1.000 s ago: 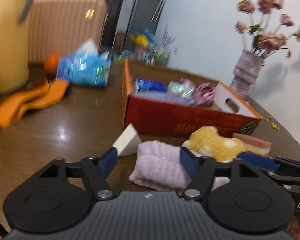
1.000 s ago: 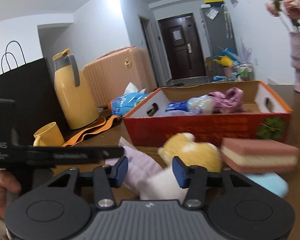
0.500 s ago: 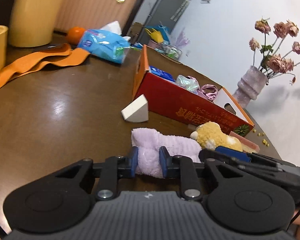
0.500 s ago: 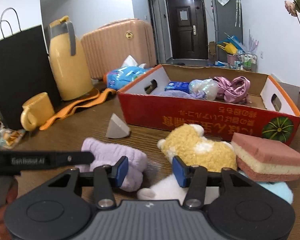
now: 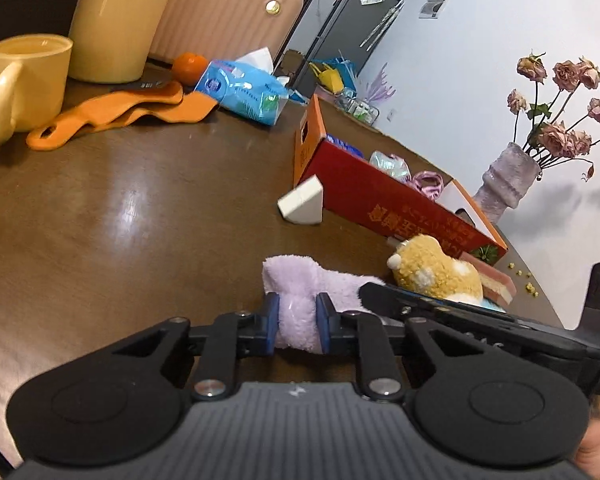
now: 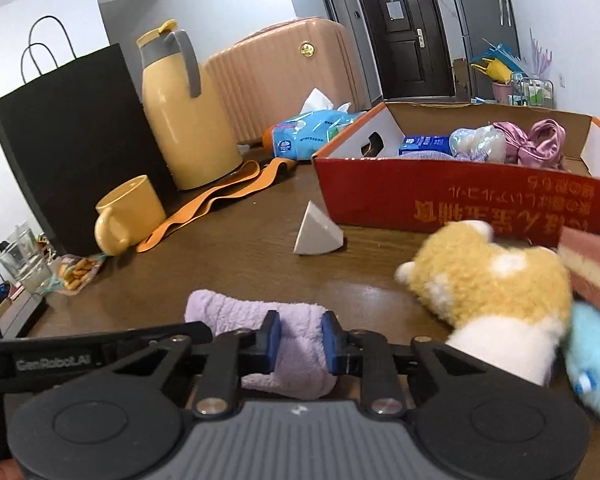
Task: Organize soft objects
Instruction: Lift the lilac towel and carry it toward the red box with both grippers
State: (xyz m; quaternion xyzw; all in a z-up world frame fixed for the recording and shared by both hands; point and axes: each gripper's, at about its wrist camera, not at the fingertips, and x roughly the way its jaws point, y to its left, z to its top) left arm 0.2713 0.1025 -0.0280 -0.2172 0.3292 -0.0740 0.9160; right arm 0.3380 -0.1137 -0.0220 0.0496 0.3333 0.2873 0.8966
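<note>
A purple fluffy towel (image 5: pixel 292 276) lies on the brown table in front of a red cardboard box (image 5: pixel 380 196). My left gripper (image 5: pixel 298 308) is closing on the towel's near end, and its blue pads squeeze the cloth. In the right wrist view my right gripper (image 6: pixel 300 330) is also closing on the purple towel (image 6: pixel 236 312), pads pressed into its right end. A yellow plush toy (image 6: pixel 488 280), a pink layered sponge (image 6: pixel 592 272) and a blue plush (image 6: pixel 596 360) lie to the right. A white wedge sponge (image 6: pixel 316 232) sits by the box (image 6: pixel 440 200).
The box holds a pink satin cloth (image 6: pixel 536 144) and blue packets. At the left stand a yellow mug (image 6: pixel 128 216), a yellow jug (image 6: pixel 184 112), a black paper bag (image 6: pixel 72 128) and an orange strap (image 5: pixel 120 112). A tissue pack (image 5: pixel 244 92) and a flower vase (image 5: pixel 508 184) stand behind.
Both grippers went from open to shut on the purple towel. The right gripper shifted left, from in front of the yellow plush to the towel's end. The left gripper rolled and moved sideways.
</note>
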